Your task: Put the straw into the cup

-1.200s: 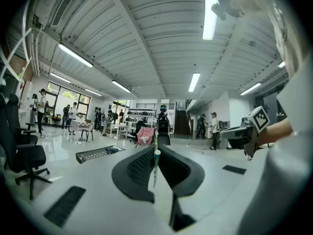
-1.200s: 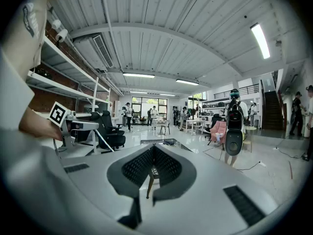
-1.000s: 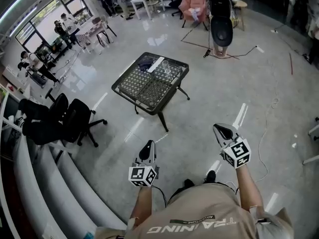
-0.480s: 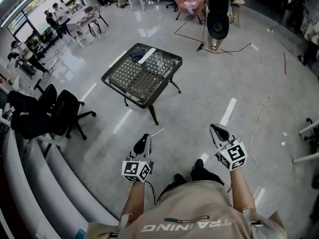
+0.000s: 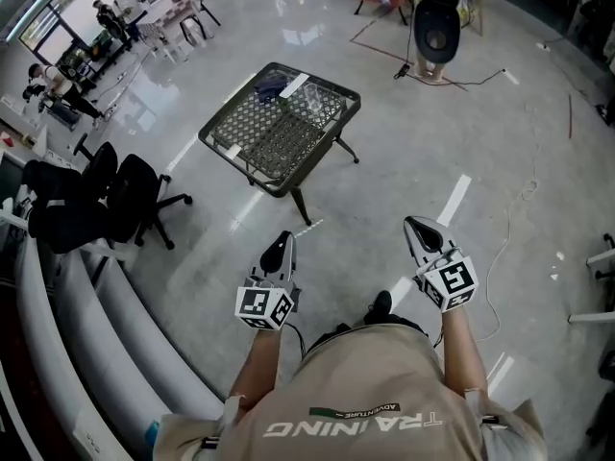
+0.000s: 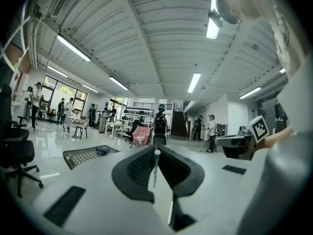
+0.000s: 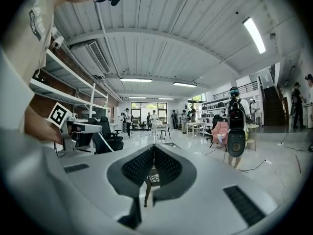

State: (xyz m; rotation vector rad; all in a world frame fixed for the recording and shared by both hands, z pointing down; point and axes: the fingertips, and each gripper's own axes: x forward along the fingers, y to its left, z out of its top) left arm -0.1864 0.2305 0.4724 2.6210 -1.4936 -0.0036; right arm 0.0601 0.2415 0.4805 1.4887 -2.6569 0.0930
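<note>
I stand well back from a black mesh table (image 5: 252, 145). On its far part lie a white strip (image 5: 295, 86), a dark blue item (image 5: 272, 90) and what looks like a clear cup (image 5: 312, 102), too small to be sure. My left gripper (image 5: 283, 238) is held at waist height over the floor. In the left gripper view, a thin pale green-white straw (image 6: 154, 170) stands upright between the closed jaws of the left gripper (image 6: 157, 149). My right gripper (image 5: 415, 224) is level with it, and the right gripper (image 7: 154, 148) is shut with nothing in it.
Black office chairs (image 5: 115, 200) stand to the left, next to a curved white bench (image 5: 86, 344). A black stand with cables (image 5: 437, 32) is beyond the table. People and tables (image 5: 144, 17) fill the far left. White dashes mark the grey floor (image 5: 456, 200).
The view has swung, so the table now sits a little higher and further left. Both grippers stay in front of my waist with their jaws unchanged.
</note>
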